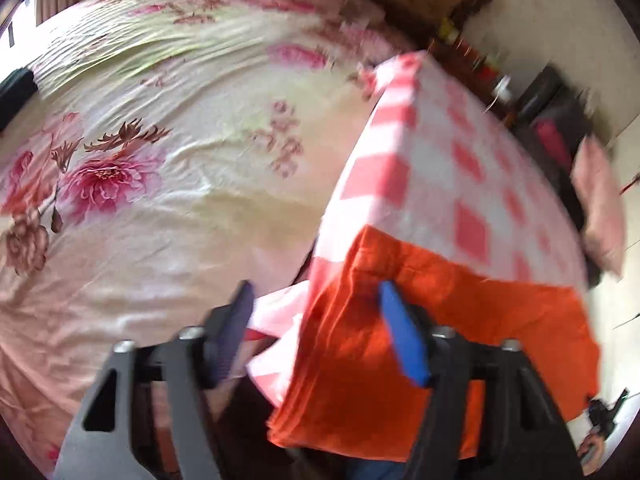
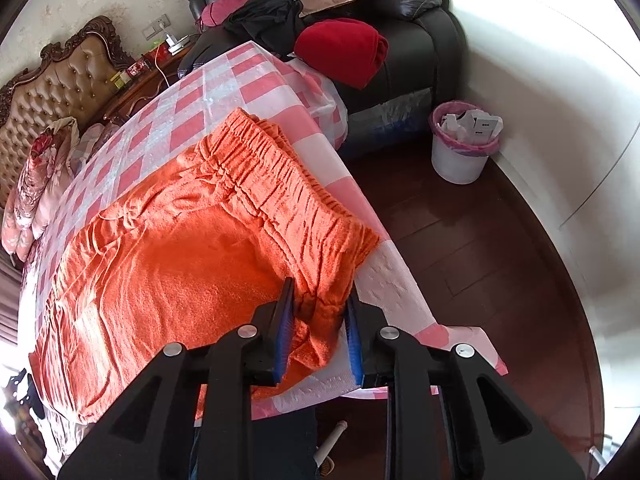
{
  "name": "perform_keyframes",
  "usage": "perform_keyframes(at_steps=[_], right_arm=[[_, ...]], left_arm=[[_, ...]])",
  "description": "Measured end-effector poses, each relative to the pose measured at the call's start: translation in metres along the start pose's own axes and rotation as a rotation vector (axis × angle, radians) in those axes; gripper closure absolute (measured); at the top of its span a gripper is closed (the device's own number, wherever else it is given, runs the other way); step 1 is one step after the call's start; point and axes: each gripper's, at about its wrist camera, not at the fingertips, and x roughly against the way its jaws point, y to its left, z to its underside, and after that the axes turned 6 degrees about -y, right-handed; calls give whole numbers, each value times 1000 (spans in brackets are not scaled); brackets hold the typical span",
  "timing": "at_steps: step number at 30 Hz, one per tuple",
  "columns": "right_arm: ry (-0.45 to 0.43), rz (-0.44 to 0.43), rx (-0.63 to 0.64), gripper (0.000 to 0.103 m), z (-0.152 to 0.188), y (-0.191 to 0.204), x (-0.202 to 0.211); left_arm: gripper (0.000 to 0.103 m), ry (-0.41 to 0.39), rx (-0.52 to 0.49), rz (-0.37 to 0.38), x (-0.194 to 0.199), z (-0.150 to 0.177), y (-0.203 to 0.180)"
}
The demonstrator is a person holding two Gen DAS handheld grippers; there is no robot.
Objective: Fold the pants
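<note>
Blue pads line the right gripper [image 2: 318, 312], whose jaws stand narrowly parted around a bunched corner of the orange pants [image 2: 192, 240] without visibly pressing it. The pants lie spread flat on the pink-and-white checked cloth [image 2: 248, 80] covering the desk, elastic waistband toward the far end. The left gripper [image 1: 316, 320] stands apart with nothing pinched, one pad in front of the pants' folded edge, the other over the cloth's hanging edge. Beyond it spreads a floral bedsheet [image 1: 160, 160]; a white bin [image 2: 460, 152] stands on the dark floor.
</note>
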Motion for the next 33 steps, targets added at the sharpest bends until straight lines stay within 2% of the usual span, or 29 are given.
perform_keyframes(at_steps=[1,3,5,8,9,11,13,15,17,18,19,22,24,25,28,30,31,33], right_arm=[[0,1,-2,80,0,-1,0],[1,8,-2,77,0,-2,-1],[3,12,-2,77,-1,-2,-2],[-3,21,2,77,1,1,0],[-4,21,4,77,1,2,0],[-13,35,14,77,4,5,0],[-18,40,24,75,5,7,2],[-23,36,32,75,7,7,4],[-26,32,38,75,7,5,4],[-31,30,40,75,6,5,6],[-36,30,43,75,6,5,7],[-78,42,59,75,5,7,25],[-126,62,84,62,4,9,45],[-155,85,97,59,2,9,54],[-232,121,131,48,-9,8,79],[-256,129,139,44,-18,5,87],[-258,128,146,44,-23,4,88],[-252,112,188,44,-38,10,85]], left_arm=[[89,20,-40,42,-2,-3,-9],[96,10,-139,-3,2,-8,-29],[96,-39,-206,-24,11,-22,-46],[96,-120,-201,-53,23,-43,-52],[89,-114,-203,-101,15,-46,-50],[85,-59,-188,-287,-7,-46,-38],[84,-52,-104,-248,-4,-41,-24],[82,-120,-85,-216,13,-36,-25],[65,-178,-92,-160,28,-33,-35],[48,-195,-102,-140,33,-33,-42],[44,-208,-127,-130,33,-33,-53],[44,-231,-215,-135,31,-27,-88],[43,-268,-289,-110,31,-16,-116],[41,-272,-332,-109,27,-8,-128],[41,-238,-438,-62,14,5,-150],[43,-184,-384,-8,6,-1,-140],[50,-162,-330,-11,3,-9,-128],[58,-153,-305,-14,3,-21,-110]])
